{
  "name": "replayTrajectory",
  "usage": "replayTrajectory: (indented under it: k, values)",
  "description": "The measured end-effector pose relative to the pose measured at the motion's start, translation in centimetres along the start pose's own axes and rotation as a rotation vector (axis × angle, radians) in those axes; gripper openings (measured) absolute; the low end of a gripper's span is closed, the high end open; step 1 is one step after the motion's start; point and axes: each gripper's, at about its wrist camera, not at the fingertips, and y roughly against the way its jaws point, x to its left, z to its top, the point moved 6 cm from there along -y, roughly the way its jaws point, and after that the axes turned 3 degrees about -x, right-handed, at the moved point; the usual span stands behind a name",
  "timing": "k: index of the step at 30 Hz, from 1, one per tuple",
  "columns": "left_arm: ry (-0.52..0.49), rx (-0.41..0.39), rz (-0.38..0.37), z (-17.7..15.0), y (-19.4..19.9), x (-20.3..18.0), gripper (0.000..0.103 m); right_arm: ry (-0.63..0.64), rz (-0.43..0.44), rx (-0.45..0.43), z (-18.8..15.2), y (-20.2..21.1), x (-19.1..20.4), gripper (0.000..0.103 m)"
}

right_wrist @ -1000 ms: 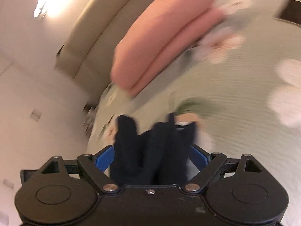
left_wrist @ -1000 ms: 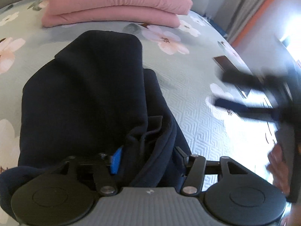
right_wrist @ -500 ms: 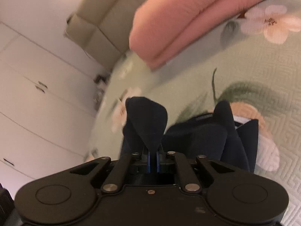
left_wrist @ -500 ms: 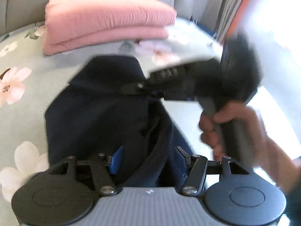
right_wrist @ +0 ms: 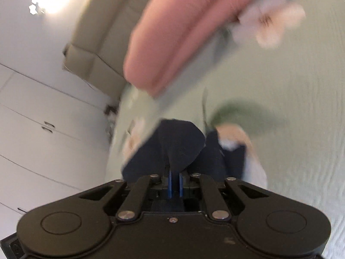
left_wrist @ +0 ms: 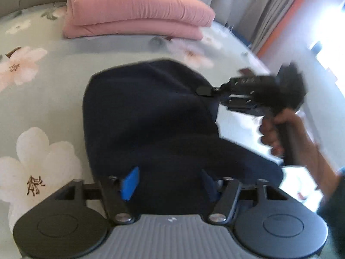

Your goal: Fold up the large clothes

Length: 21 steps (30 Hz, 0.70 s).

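Observation:
A dark navy garment (left_wrist: 148, 116) lies bunched on the floral bedspread (left_wrist: 43, 99). In the left wrist view my left gripper (left_wrist: 168, 183) has its blue-padded fingers (left_wrist: 129, 182) spread wide, with navy cloth filling the gap between them. My right gripper (left_wrist: 207, 90) shows there too, held by a hand at the garment's right edge. In the right wrist view my right gripper (right_wrist: 174, 183) is shut on a fold of the navy garment (right_wrist: 179, 144), which sticks up past the pads.
A folded pink quilt (left_wrist: 133, 10) lies at the head of the bed, also in the right wrist view (right_wrist: 183, 32). A beige headboard (right_wrist: 97, 49) and white cupboard doors (right_wrist: 43, 129) stand beyond. Grey curtains (left_wrist: 265, 10) hang at the right.
My right gripper has closed on a fold of the garment and swung over to its right edge. The garment has been drawn towards my left gripper and lies more compact.

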Motion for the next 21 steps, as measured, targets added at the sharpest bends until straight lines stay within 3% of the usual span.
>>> replayTrajectory:
  k: [4,6,8,10,13,14,16,17,18,19,21]
  values:
    - [-0.185,-0.027,0.107,-1.9,-1.0,-2.1,0.08,-0.003,0.005,0.014,-1.7,1.4,0.5,0.037]
    - [-0.239,-0.034,0.136,-2.4,-1.3,-3.1,0.08,0.009,0.047,0.031,-2.5,3.0,1.6,0.064]
    - [-0.255,-0.049,0.143,-2.8,-1.1,-3.8,0.08,0.025,0.086,0.05,-3.6,4.4,2.5,0.08]
    - [-0.263,-0.066,0.147,-3.6,-0.4,-3.8,0.08,0.051,0.096,0.111,-5.9,5.2,3.3,0.081]
    - [-0.3,-0.083,0.153,-4.5,0.2,-4.7,0.08,0.057,0.022,0.233,-9.3,4.1,3.0,0.083]
    - [-0.315,-0.087,0.15,-4.7,0.3,-5.0,0.08,0.05,0.006,0.237,-10.2,3.6,2.7,0.083]
    - [-0.344,-0.093,0.143,-5.1,0.3,-5.7,0.08,0.021,-0.007,0.113,-10.7,3.5,2.0,0.081]
    - [-0.353,-0.093,0.136,-5.3,0.6,-5.9,0.08,0.002,0.02,0.059,-10.9,3.4,1.9,0.069]
    - [-0.354,-0.092,0.129,-5.6,0.8,-6.0,0.079,-0.023,0.05,0.036,-10.9,3.2,1.9,0.03]
    - [-0.352,-0.09,0.116,-5.8,1.0,-6.1,0.079,-0.039,0.04,0.008,-10.8,3.1,1.9,0.016]
    - [-0.325,-0.097,0.082,-5.5,1.9,-5.9,0.071,-0.045,0.031,-0.066,-10.6,3.7,2.4,0.015]
